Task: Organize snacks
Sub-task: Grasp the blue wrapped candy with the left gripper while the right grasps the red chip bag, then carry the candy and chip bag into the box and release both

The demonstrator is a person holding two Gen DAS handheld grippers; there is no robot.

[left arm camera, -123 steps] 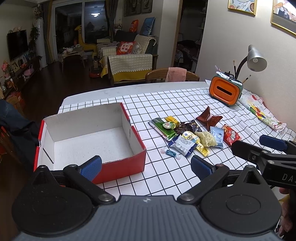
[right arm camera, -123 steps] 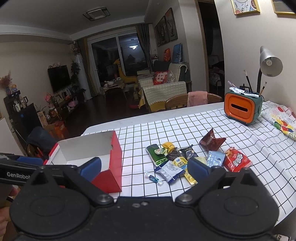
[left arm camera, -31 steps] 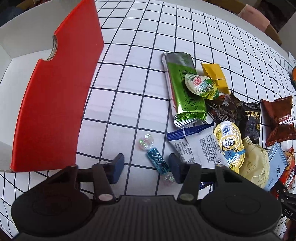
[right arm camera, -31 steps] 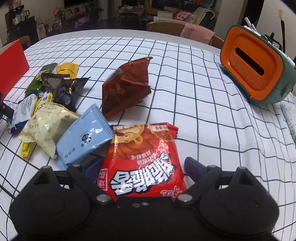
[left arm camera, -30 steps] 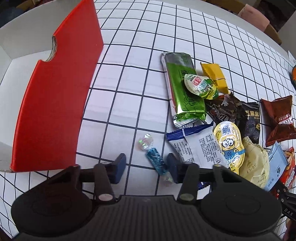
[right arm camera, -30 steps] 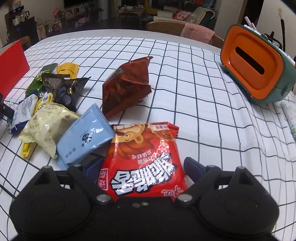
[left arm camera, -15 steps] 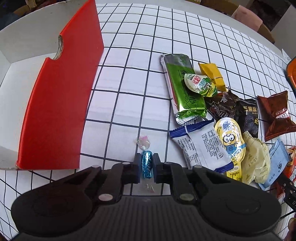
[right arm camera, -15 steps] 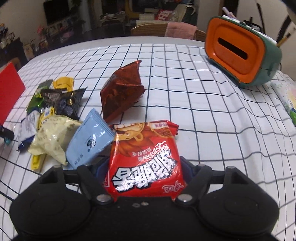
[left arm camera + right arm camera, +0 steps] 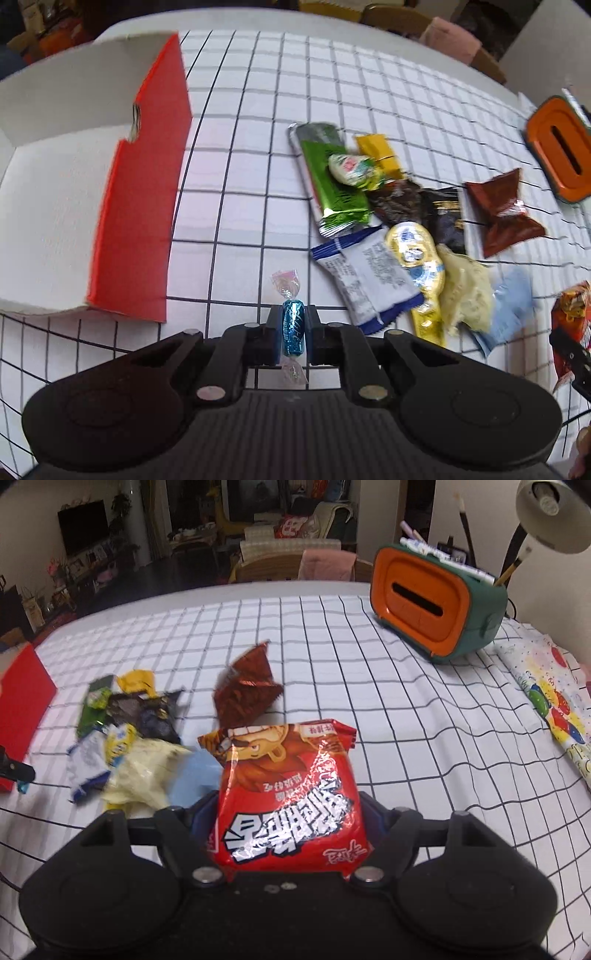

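On the checked tablecloth (image 9: 236,206), both pairs of tongs are loaded and the step in hand looks like the carry: each has a snack gripped, nothing yet dropped in the box (image 9: 55,206).

Left tongs (image 9: 293,334): jaws drawn in narrow, pinching a small blue foil candy (image 9: 293,330) across its middle. The twisted clear ends stick out free, one toward the far side, one back toward the tool. Candy seems clear of the cloth, though I cannot be certain from this angle. The box sits to the left of the tongs, open top, white inside, red outer wall facing the pile; appears to hold nothing so far.

Right tongs (image 9: 288,823): jaws closed partway onto a red snack packet (image 9: 291,797), gripped at its sides near the lower end, upper end tipped up. Packet bulges between the fingers, so the hold is on soft, air-filled film.

Remaining pile (image 9: 399,229) lies between the box and the right tongs: green bar, yellow packets, dark packets, a white-and-blue packet, pale blue packet. A brown foil packet (image 9: 247,686) sits a little farther out. Orange tissue holder (image 9: 436,602) stands at the far right, apart from all this.

Next move, as I judge it: swing the left tongs leftward over the red wall and release the candy inside; right tongs must cross over the pile without dragging it. Packet may slip if squeezed loosely.
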